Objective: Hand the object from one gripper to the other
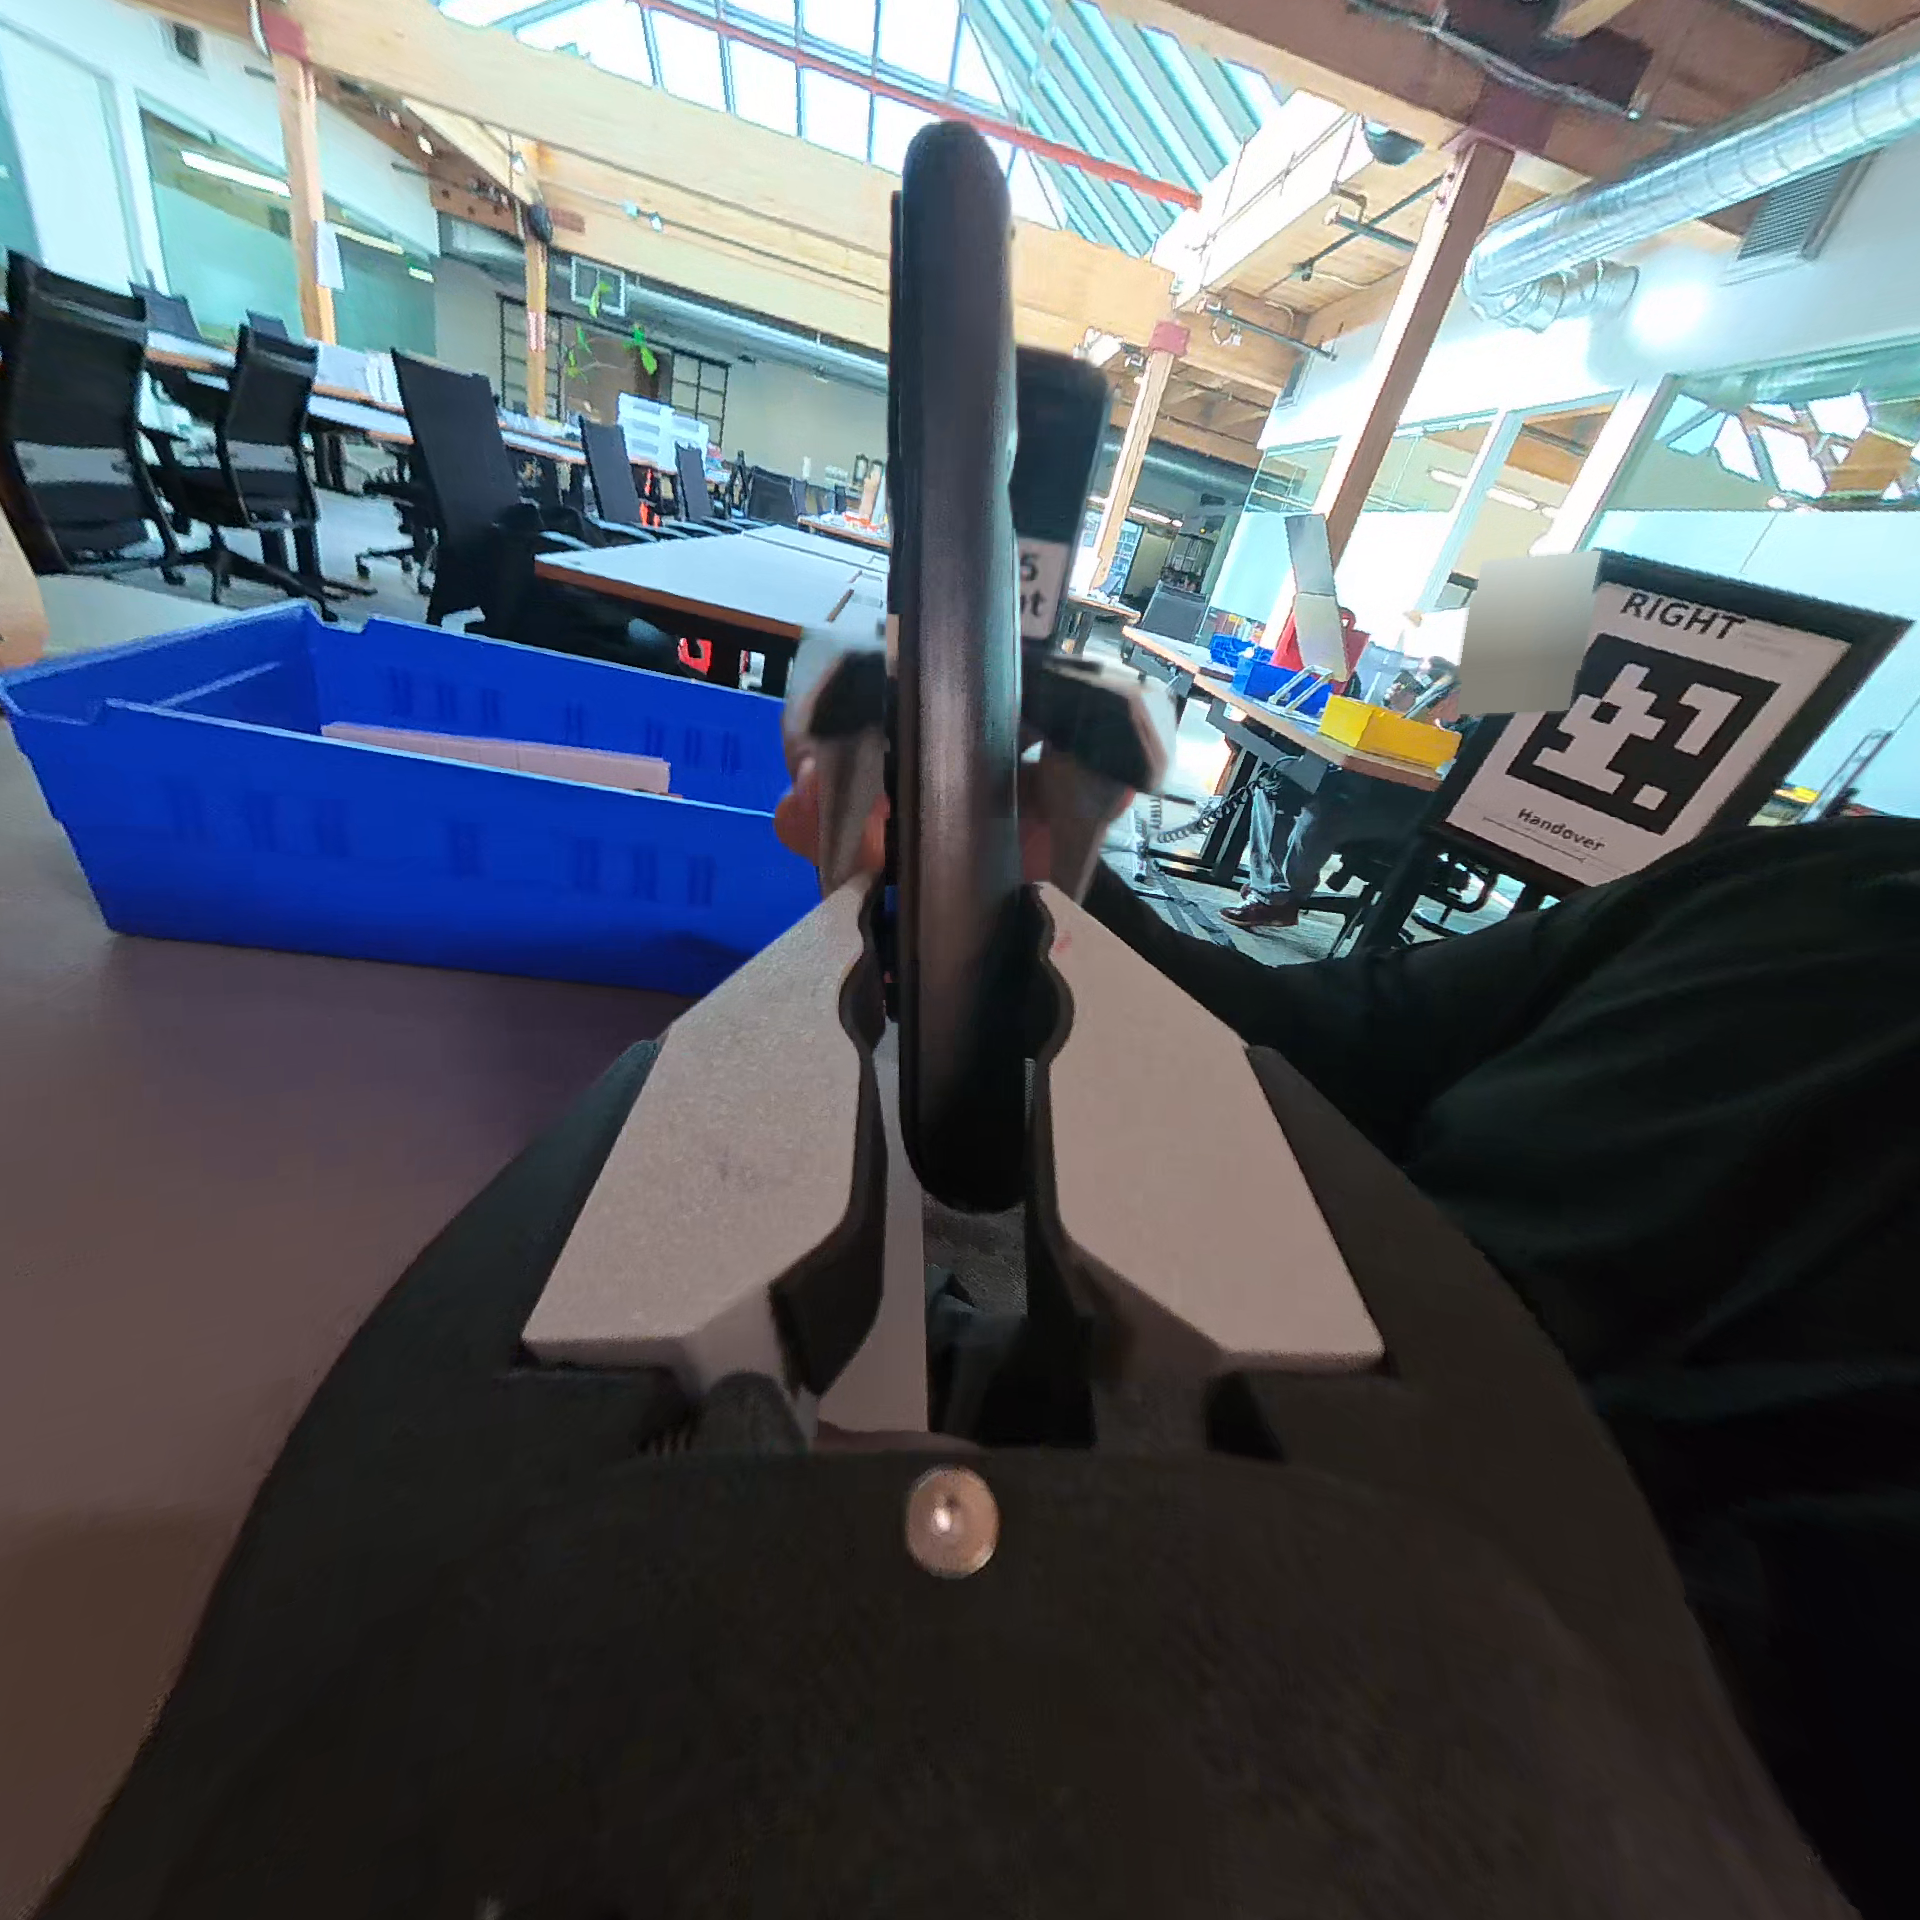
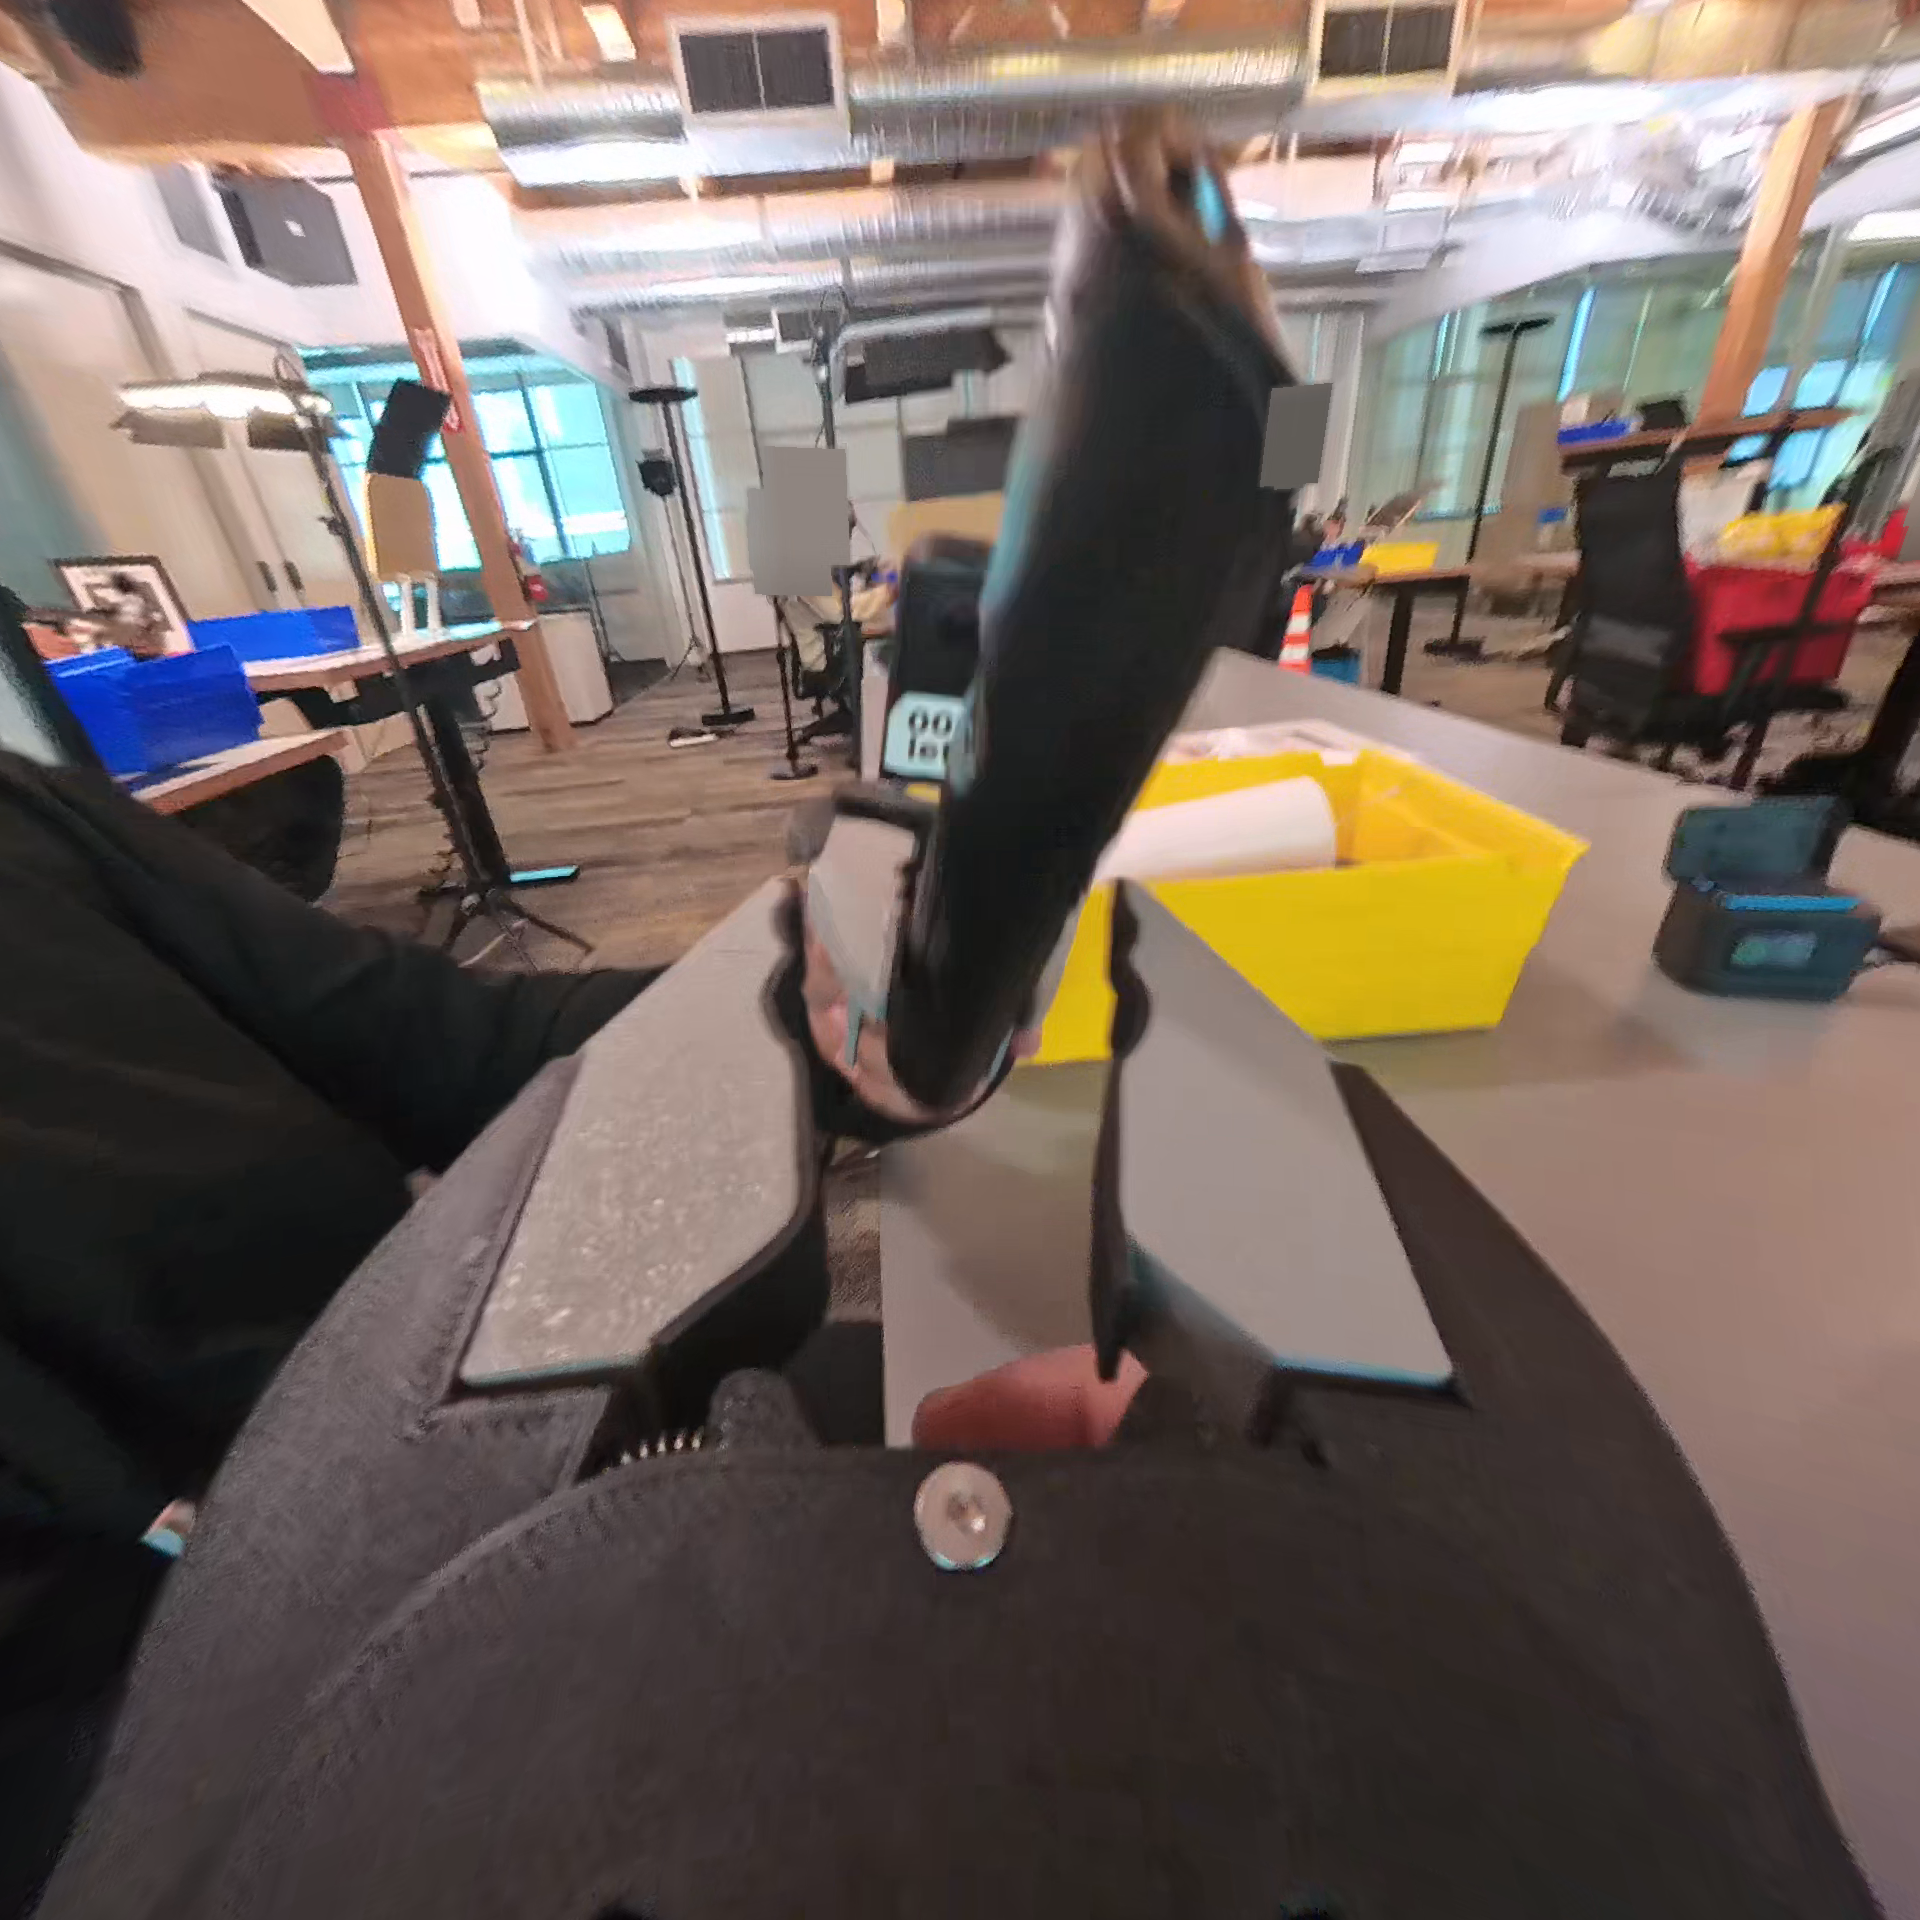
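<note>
A long flat black object [image 1: 956,623] stands upright, seen edge-on in the left wrist view. My left gripper [image 1: 951,914] is shut on its lower part. My right gripper's fingers [image 1: 1101,717] show just beyond, one on each side of the object. In the right wrist view the object [image 2: 1101,623] leans to the upper right and is blurred. My right gripper [image 2: 956,914] is open around its lower end, with a clear gap at the right finger. One of the left gripper's fingers [image 2: 857,904] presses the object's left side.
A blue bin [image 1: 416,831] sits on the dark table at left. A framed marker board [image 1: 1642,727] stands at right behind a black sleeve [image 1: 1558,987]. A yellow bin [image 2: 1351,935] and a small dark open-lidded case [image 2: 1756,925] sit on the grey table. Left and right tips are no more than a few centimetres apart.
</note>
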`<act>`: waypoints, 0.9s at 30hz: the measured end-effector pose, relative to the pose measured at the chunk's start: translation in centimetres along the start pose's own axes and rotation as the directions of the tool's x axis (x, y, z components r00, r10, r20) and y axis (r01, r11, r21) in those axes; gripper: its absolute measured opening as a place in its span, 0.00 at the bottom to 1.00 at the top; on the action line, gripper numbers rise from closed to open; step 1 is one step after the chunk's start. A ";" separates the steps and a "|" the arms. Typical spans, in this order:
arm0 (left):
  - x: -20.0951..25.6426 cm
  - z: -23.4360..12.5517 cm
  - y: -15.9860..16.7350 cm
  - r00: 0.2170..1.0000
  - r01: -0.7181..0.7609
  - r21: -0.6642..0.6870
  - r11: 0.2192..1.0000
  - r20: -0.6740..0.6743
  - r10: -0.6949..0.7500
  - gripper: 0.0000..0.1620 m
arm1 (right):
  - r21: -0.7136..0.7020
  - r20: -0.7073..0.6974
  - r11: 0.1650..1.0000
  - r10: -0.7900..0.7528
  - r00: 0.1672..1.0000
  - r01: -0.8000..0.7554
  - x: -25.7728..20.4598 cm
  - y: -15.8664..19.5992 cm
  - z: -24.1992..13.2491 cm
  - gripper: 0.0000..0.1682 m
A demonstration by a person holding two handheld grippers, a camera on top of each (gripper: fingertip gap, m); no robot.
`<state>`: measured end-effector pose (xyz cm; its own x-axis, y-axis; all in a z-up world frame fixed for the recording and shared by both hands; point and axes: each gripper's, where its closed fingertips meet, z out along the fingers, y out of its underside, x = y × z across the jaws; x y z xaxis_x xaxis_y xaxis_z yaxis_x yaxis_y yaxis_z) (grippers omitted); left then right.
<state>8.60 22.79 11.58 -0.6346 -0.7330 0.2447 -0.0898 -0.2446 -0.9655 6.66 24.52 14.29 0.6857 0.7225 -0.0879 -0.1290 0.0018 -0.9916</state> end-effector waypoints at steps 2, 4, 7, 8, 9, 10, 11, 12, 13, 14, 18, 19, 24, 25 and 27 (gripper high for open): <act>0.1 0.3 0.2 1.000 0.006 -0.004 1.000 -0.003 -0.006 0.14 | 0.059 -0.044 0.997 -0.048 0.998 0.051 0.6 -1.3 0.4 0.15; 0.0 0.3 0.0 0.999 0.045 0.008 0.999 -0.003 -0.045 0.14 | 0.085 -0.028 0.993 -0.084 0.996 0.086 0.6 -1.8 0.6 0.15; -1.4 -0.3 0.1 0.987 0.152 -0.006 0.988 0.058 -0.151 0.19 | 0.042 -0.047 0.979 -0.195 0.980 0.197 1.0 -1.0 0.6 0.14; -1.9 -0.7 -0.2 0.978 0.195 0.015 0.981 0.068 -0.195 0.25 | 0.024 -0.086 0.959 -0.280 0.956 0.283 1.2 -0.9 0.6 0.14; -2.2 -1.1 -0.6 0.969 0.233 0.037 0.972 0.069 -0.236 0.32 | -0.009 -0.133 0.925 -0.378 0.916 0.381 1.4 -0.7 0.5 0.14; -2.7 -1.5 -0.7 0.960 0.265 0.046 0.963 0.081 -0.268 0.36 | -0.061 -0.173 0.875 -0.483 0.859 0.480 1.5 -0.5 0.5 0.14; -3.2 -1.9 -0.7 0.953 0.281 0.041 0.959 0.107 -0.284 0.39 | -0.130 -0.209 0.813 -0.582 0.786 0.568 1.7 -0.2 0.4 0.15; -3.5 -2.2 -0.4 0.950 0.282 0.022 0.959 0.129 -0.283 0.37 | -0.202 -0.238 0.741 -0.671 0.702 0.640 1.9 0.2 0.3 0.15; -3.2 -2.4 0.0 0.953 0.279 -0.011 0.960 0.125 -0.276 0.32 | -0.277 -0.275 0.654 -0.756 0.594 0.704 2.4 0.3 0.2 0.14; -2.9 -2.4 0.3 0.953 0.285 -0.042 0.958 0.123 -0.278 0.36 | -0.359 -0.305 0.534 -0.842 0.444 0.766 2.9 0.2 0.0 0.14; -0.5 -1.9 -0.2 0.944 0.330 -0.045 0.943 0.005 -0.330 0.39 | -0.611 -0.197 0.041 -0.975 -0.101 0.791 3.8 0.8 -0.8 0.13; 0.1 -1.7 -0.2 0.932 0.357 -0.049 0.933 -0.040 -0.359 0.29 | -0.650 -0.147 -0.063 -0.967 -0.207 0.757 4.1 1.2 -0.9 0.14; 0.9 -2.1 -0.6 0.865 0.466 -0.050 0.883 -0.186 -0.467 0.34 | -0.688 -0.025 -0.266 -0.921 -0.388 0.675 4.7 2.5 -1.5 0.13; 0.8 -2.1 -0.6 0.861 0.472 -0.043 0.880 -0.191 -0.471 0.38 | -0.693 -0.011 -0.273 -0.921 -0.388 0.667 4.9 2.9 -1.5 0.13; 0.2 -1.4 0.6 0.874 0.462 -0.075 0.883 -0.130 -0.469 0.45 | -0.696 0.005 -0.290 -0.917 -0.399 0.657 5.1 3.3 -1.3 0.13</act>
<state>7.34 23.38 10.98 -0.6121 -0.4437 0.6546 -0.4307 -0.5072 -0.7465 10.66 27.26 10.45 -0.1593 -0.2864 0.9448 0.9864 -0.0066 0.1643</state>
